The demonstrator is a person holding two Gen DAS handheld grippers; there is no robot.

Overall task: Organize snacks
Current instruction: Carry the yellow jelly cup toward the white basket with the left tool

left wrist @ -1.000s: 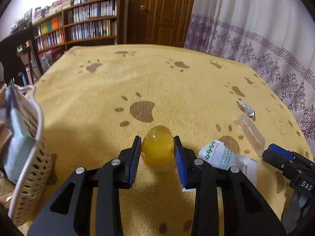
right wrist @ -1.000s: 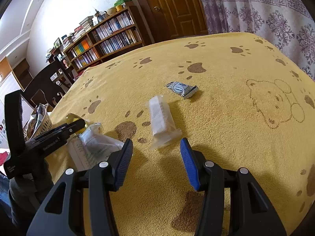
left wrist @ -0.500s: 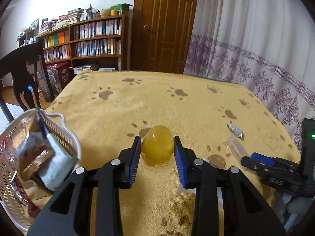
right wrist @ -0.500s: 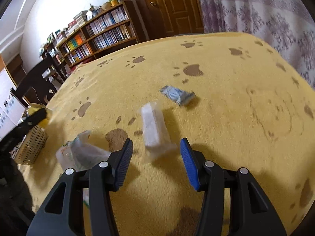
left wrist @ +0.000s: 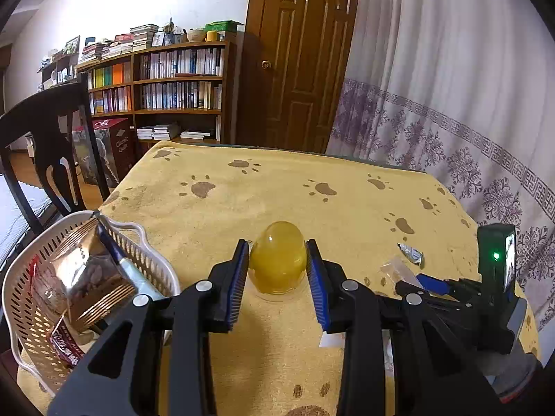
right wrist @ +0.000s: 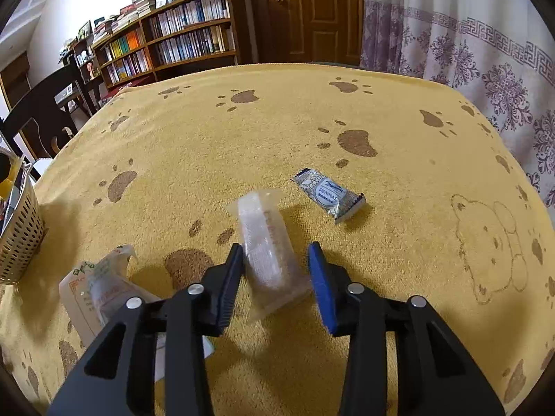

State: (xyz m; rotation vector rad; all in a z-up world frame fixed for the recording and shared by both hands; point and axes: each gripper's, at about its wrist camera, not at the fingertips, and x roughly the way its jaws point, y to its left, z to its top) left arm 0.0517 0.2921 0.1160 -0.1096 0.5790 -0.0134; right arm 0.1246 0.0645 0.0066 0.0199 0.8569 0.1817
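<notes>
Two hand-held grippers: my left hand-held gripper (left wrist: 277,274) is clamping the yellow jelly cup (left wrist: 278,256) just right of the white basket (left wrist: 145,256); my right hand-held gripper (right wrist: 275,277) is gaping wide around the clear packet (right wrist: 267,246) lying on the tabletop (right wrist: 399,260), near the silver wrapper (right wrist: 327,194).

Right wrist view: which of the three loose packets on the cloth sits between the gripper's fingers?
The clear tube-shaped packet, lying between the open right gripper. The silver-blue wrapper lies farther ahead; the white pouch lies off to the left.
</notes>
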